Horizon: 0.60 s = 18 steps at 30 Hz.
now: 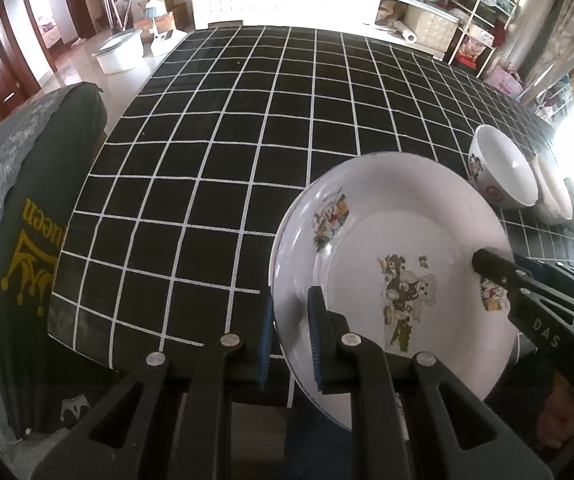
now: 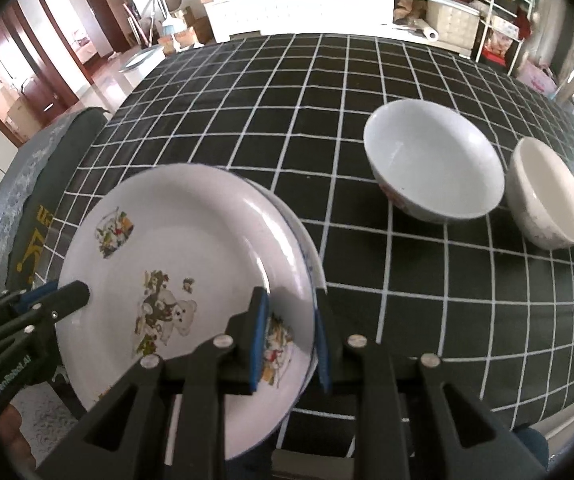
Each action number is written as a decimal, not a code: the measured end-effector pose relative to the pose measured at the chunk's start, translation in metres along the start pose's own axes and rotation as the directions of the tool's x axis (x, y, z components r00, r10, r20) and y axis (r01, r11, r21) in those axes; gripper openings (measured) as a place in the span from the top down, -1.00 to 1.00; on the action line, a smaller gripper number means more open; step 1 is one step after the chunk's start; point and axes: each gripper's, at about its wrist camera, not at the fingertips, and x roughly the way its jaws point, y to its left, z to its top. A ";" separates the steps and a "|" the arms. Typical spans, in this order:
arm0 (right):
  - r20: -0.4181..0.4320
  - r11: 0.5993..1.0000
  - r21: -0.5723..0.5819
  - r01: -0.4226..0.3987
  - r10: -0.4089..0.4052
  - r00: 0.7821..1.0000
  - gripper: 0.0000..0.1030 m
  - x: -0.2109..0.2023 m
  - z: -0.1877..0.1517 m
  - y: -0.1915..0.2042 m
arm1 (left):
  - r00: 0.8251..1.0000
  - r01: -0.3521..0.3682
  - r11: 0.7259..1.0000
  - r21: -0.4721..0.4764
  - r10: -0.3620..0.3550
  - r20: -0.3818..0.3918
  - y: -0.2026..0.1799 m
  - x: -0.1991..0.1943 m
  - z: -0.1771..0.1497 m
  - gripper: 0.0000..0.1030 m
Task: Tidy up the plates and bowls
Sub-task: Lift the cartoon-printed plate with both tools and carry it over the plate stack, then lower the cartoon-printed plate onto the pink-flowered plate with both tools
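Plates (image 2: 191,256), maybe two stacked, hang over the counter (image 1: 223,128) edge, left gripper (image 1: 291,340) and right gripper (image 2: 291,340) jaws pinching opposite rims. Lower both evenly, left of the bowls (image 2: 435,164).

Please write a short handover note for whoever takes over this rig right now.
Left claw: shut on the near-left rim of the bear plate.
Right claw: shut on the plate's opposite rim; a second plate edge shows just behind it, seemingly in the same grip.
The plates are tilted over the near edge of the checked tablecloth.
Large white bowl and cream bowl stand side by side, unstacked, on the cloth to the right; another dish is barely visible beyond them.
Done: plates gripped.
Left: set plates down, nest bowls.
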 end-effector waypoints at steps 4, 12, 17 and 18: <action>0.000 1.000 -0.011 -0.006 0.006 1.000 0.49 0.004 0.001 0.002 | 1.000 -0.002 1.000 -0.014 0.002 -0.007 0.004 0.007 0.002 0.73; -0.009 1.000 -0.027 0.008 -0.008 1.000 0.49 0.007 0.001 0.004 | 1.000 -0.003 1.000 -0.031 0.002 -0.026 0.007 0.017 0.000 0.73; -0.002 0.999 -0.035 0.038 -0.039 0.999 0.49 0.005 0.002 0.008 | 1.000 -0.002 0.999 -0.034 0.001 -0.028 0.006 0.022 0.001 0.73; -0.002 0.998 -0.038 0.046 -0.046 0.999 0.49 0.005 0.002 0.008 | 1.000 -0.001 0.999 -0.035 0.000 -0.027 0.007 0.022 0.002 0.73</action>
